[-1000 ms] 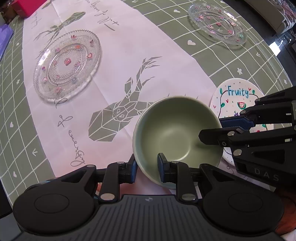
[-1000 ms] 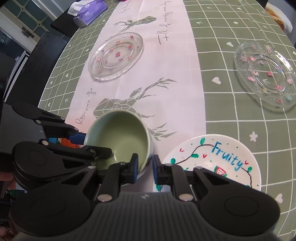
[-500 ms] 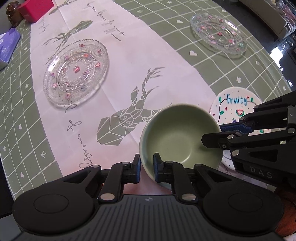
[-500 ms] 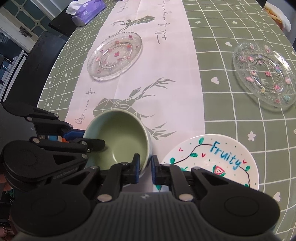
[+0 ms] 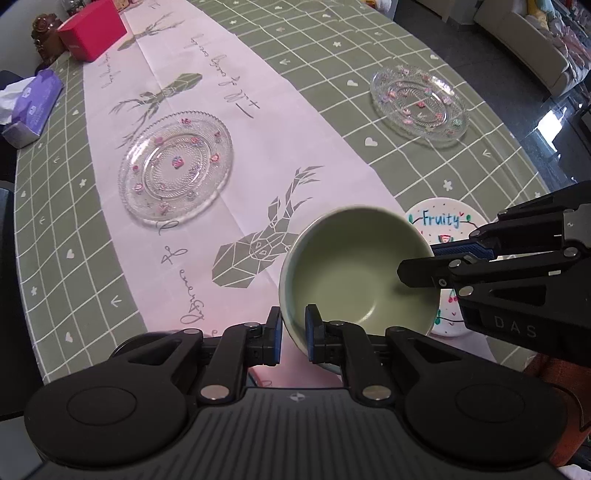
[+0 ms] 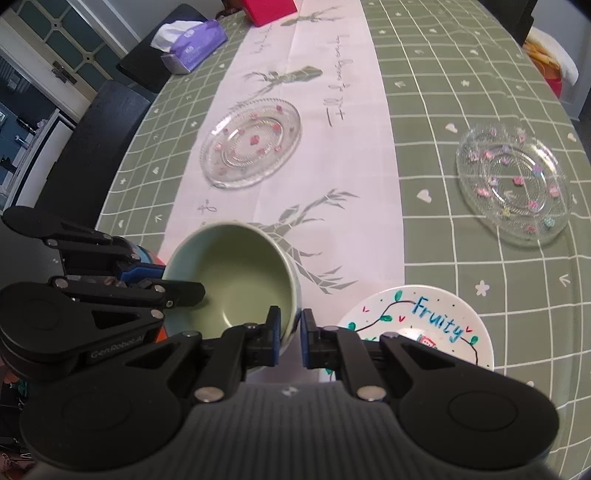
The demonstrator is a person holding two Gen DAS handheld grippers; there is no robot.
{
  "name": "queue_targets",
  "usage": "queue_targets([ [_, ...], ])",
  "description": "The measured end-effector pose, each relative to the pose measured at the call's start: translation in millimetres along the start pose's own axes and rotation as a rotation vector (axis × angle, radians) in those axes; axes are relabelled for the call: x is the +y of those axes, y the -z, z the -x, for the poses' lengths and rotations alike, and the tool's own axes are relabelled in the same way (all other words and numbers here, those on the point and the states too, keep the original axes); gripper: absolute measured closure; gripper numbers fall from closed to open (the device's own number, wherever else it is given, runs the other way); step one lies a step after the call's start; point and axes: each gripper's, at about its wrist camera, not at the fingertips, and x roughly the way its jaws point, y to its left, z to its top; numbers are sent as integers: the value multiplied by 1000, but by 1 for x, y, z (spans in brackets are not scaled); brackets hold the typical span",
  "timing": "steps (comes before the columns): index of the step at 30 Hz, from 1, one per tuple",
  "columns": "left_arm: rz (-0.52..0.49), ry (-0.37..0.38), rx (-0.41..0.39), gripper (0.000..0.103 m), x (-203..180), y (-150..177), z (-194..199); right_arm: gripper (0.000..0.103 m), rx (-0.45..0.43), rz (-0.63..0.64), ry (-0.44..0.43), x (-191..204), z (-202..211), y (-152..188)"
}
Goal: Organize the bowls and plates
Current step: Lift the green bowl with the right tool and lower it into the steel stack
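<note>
A pale green bowl (image 5: 354, 273) is held up over the table by both grippers. My left gripper (image 5: 294, 334) is shut on its near rim. My right gripper (image 6: 289, 341) is shut on its right rim; the bowl also shows in the right wrist view (image 6: 236, 280). A white "Fruity" plate (image 6: 424, 325) lies on the table just right of the bowl, partly hidden in the left wrist view (image 5: 443, 221). One clear glass plate (image 5: 175, 166) lies on the pink runner, another glass plate (image 5: 419, 99) on the green cloth at right.
A pink table runner (image 5: 258, 147) crosses the green checked tablecloth (image 5: 55, 221). A red box (image 5: 92, 33) and a purple tissue box (image 5: 33, 105) stand at the far left edge. A dark chair (image 6: 103, 136) stands beside the table.
Both grippers have lifted the green bowl off the table and raised it; the table and plates look farther away. The grip on the rim is unchanged.
</note>
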Motion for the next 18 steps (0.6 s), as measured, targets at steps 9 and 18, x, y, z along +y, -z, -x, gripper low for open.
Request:
queue_targets([
  [9, 1, -44, -26, 89, 14, 17, 45, 95, -52, 38, -34, 38, 30, 2],
  [18, 66, -76, -11, 89, 55, 50, 67, 95, -39, 108, -82, 94, 27, 1],
])
